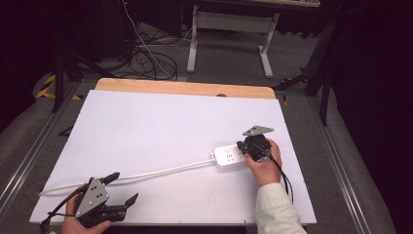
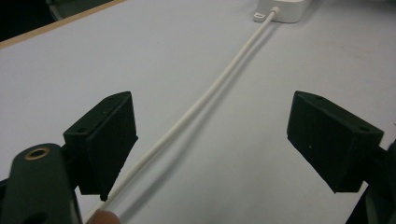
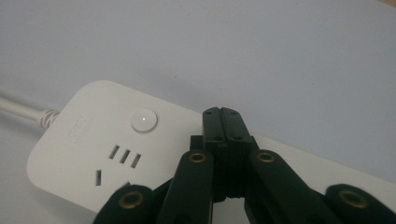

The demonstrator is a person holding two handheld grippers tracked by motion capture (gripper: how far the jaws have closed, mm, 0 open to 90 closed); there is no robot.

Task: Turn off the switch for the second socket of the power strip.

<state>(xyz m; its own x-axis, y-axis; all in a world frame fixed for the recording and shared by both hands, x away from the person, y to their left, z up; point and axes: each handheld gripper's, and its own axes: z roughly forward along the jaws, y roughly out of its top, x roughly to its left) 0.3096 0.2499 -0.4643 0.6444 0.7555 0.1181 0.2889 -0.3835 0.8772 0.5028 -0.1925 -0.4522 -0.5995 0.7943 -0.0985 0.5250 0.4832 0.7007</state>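
A white power strip (image 1: pixel 229 156) (image 3: pixel 93 149) lies on the white table top at the right, with a round button (image 3: pixel 144 120) and sockets on its face. Its white cord (image 1: pixel 146 174) (image 2: pixel 205 98) runs left across the table. My right gripper (image 1: pixel 253 148) (image 3: pixel 222 114) is shut with nothing between its jaws, its tips over the strip just right of the button. My left gripper (image 1: pixel 124 187) (image 2: pixel 212 140) is open near the front left corner. The cord passes between its jaws, close to the left pad (image 2: pixel 109 140), untouched.
The white sheet (image 1: pixel 160 126) covers a wooden table whose bare far edge (image 1: pixel 185 88) shows. Beyond it are floor cables (image 1: pixel 146 61) and a white table frame (image 1: pixel 229 34). Metal rails run along both sides of the table.
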